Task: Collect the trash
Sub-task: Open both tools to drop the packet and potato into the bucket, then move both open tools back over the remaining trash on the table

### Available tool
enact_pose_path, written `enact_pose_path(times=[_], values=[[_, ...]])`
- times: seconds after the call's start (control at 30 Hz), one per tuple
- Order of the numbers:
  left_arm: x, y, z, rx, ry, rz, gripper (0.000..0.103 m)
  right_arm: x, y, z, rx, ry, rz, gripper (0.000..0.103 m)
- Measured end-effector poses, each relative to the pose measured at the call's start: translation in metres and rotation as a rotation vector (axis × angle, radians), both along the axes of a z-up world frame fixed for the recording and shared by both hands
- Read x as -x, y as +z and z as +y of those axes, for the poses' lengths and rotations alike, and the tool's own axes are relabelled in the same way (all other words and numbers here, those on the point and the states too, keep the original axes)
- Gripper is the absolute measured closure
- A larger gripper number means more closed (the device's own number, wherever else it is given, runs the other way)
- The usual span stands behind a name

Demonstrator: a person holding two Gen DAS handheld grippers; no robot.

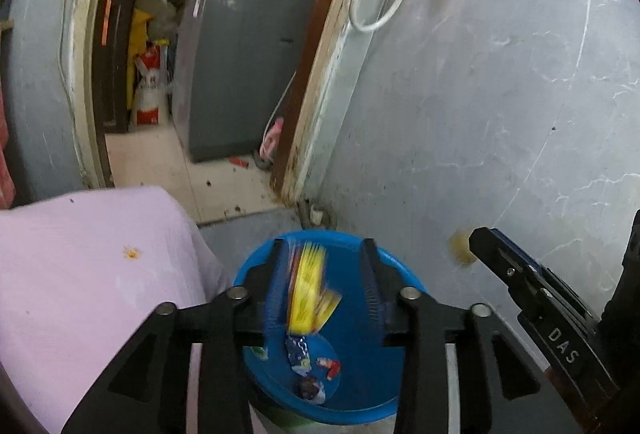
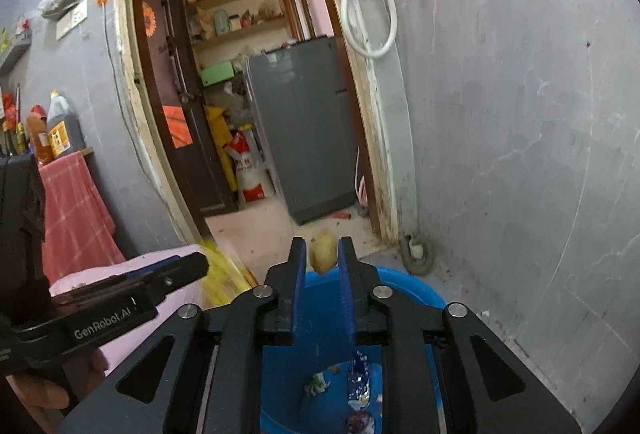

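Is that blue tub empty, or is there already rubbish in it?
Not empty: the blue tub has several small wrappers on its bottom, though it is far from full.

The yellow wrapper [image 1: 310, 288] is smeared by motion blur, so its print cannot be read. The blue basin [image 1: 256, 266] is partly hidden behind the left gripper [image 1: 324, 286], its near rim cut off by the bottom edge. The small wrappers [image 2: 358, 386] inside are too small to identify.

A home: through the doorway [image 2: 248, 113] at 12 o'clock stand a fridge [image 2: 304, 129] and pantry shelves [image 2: 236, 13].
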State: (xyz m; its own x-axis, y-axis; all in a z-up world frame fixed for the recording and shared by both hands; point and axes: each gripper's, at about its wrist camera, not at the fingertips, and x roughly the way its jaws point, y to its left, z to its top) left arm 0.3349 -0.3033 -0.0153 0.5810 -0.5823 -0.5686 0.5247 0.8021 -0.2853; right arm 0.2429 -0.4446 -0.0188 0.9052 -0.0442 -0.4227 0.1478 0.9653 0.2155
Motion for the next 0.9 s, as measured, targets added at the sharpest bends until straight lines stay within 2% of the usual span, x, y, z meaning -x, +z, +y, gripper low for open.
enact_pose_path(times=[0.13, 0.2, 0.3, 0.37, 0.5, 0.53, 0.57, 0.63, 0.67, 0.7, 0.8, 0.9], values=[[-0.009, -0.01, -0.002, -0.026, 0.0, 0.043, 0.07, -0.004, -0.005, -0.001, -0.004, 0.003, 0.026, 0.077], [-0.007, -0.009, 0.001, -0.021, 0.01, 0.032, 0.069, -0.003, -0.004, 0.0, -0.003, 0.002, 0.024, 0.077], [-0.003, -0.006, 0.012, -0.006, 0.031, 0.009, 0.057, 0.0, 0.0, 0.002, -0.001, 0.002, 0.014, 0.076], [0.0, 0.0, 0.021, 0.003, 0.043, 0.0, 0.055, -0.002, 0.002, 0.004, -0.001, 0.005, 0.007, 0.074], [0.005, 0.015, 0.042, 0.017, 0.082, -0.022, 0.044, 0.002, 0.014, 0.012, 0.008, 0.02, -0.026, 0.063], [0.007, 0.02, 0.05, 0.028, 0.097, -0.033, 0.039, 0.003, 0.017, 0.014, 0.01, 0.023, -0.033, 0.058], [0.009, 0.024, 0.057, 0.036, 0.113, -0.044, 0.036, 0.005, 0.022, 0.018, 0.012, 0.029, -0.046, 0.057], [0.014, 0.036, 0.072, 0.06, 0.144, -0.081, 0.021, 0.006, 0.03, 0.026, 0.017, 0.045, -0.067, 0.054], [0.018, 0.041, 0.08, 0.066, 0.16, -0.103, 0.018, 0.006, 0.034, 0.029, 0.019, 0.054, -0.075, 0.053], [0.021, 0.046, 0.088, 0.068, 0.177, -0.128, 0.013, 0.007, 0.037, 0.034, 0.02, 0.062, -0.084, 0.049], [0.033, 0.064, 0.113, 0.071, 0.23, -0.213, 0.004, 0.008, 0.047, 0.046, 0.014, 0.083, -0.119, 0.026], [0.042, 0.076, 0.135, 0.056, 0.271, -0.261, 0.003, 0.008, 0.059, 0.061, 0.001, 0.119, -0.155, 0.015]])
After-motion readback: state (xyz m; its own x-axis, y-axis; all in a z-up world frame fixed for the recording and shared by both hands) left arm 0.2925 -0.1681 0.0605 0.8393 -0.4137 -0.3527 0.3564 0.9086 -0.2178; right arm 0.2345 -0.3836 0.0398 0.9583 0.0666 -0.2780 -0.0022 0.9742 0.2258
